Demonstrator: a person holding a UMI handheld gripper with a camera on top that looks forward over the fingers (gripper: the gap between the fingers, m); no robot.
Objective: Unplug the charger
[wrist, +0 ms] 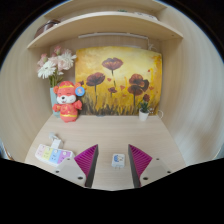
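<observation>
My claw (113,160) hangs low over the desk (105,135), fingers pointing toward the back wall. They are spread wide, the two pink pads (87,158) well apart, and they pinch nothing.

Between them, slightly nearer the right finger, sits a small white block with a dark mark on its face: I take this for the charger (118,159). It rests on its own support with a gap on each side, so neither pad touches it. I cannot tell what it is plugged into, nor see any cable. I judge that I hold the claw straddling it like this so that closing will catch its two flat sides, and a straight pull back will then free it.

The rest sits out of my way. A stuffed toy (67,102) in orange stands at the left against the wall, with pale flowers (55,66) rising behind it. A painting (112,82) of red poppies leans along the back under a shelf (100,28). A small potted plant (144,108) stands at the painting's right end. Some coloured cards (52,153) lie flat on the desk left of my left finger, near it but clear of it.

The unplugging itself is not yet begun, as I read it.
</observation>
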